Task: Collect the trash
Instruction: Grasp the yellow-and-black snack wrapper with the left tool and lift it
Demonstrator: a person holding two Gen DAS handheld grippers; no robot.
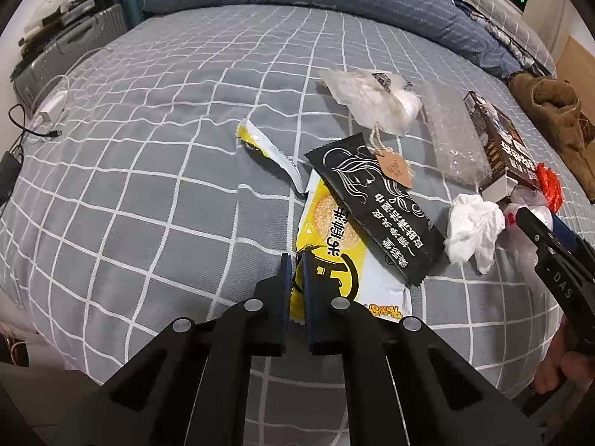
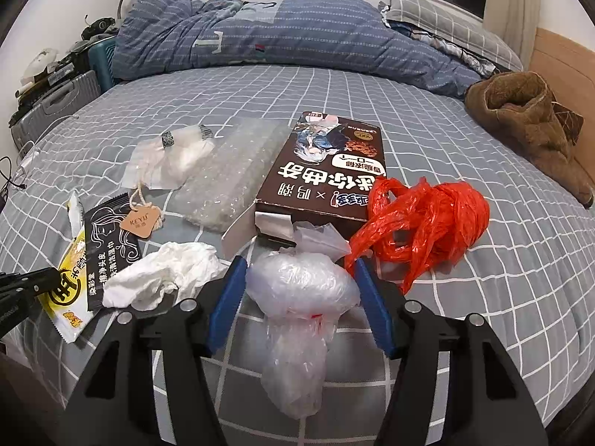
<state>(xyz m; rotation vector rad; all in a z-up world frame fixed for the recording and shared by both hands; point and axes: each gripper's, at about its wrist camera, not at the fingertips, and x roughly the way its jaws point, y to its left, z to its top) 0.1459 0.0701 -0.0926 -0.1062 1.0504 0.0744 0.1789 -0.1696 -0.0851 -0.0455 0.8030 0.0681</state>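
Trash lies on a grey checked bed. My left gripper (image 1: pixel 295 260) is shut on the near edge of a yellow snack wrapper (image 1: pixel 334 230), which lies under a black sachet (image 1: pixel 375 208). My right gripper (image 2: pixel 300 265) is open, its blue pads either side of a clear crumpled plastic bag (image 2: pixel 301 297). Beside it lie a white tissue wad (image 2: pixel 163 275), an orange plastic bag (image 2: pixel 420 223), a brown cookie box (image 2: pixel 327 171), bubble wrap (image 2: pixel 230 174) and a white pouch with a tag (image 2: pixel 167 160). A torn yellow strip (image 1: pixel 267 148) lies farther left.
A blue striped duvet (image 2: pixel 279 37) is bunched at the far end. A brown garment (image 2: pixel 528 122) lies at the right. A charger and cables (image 1: pixel 48 111) lie at the bed's left edge, with a suitcase (image 2: pixel 52 107) beyond it.
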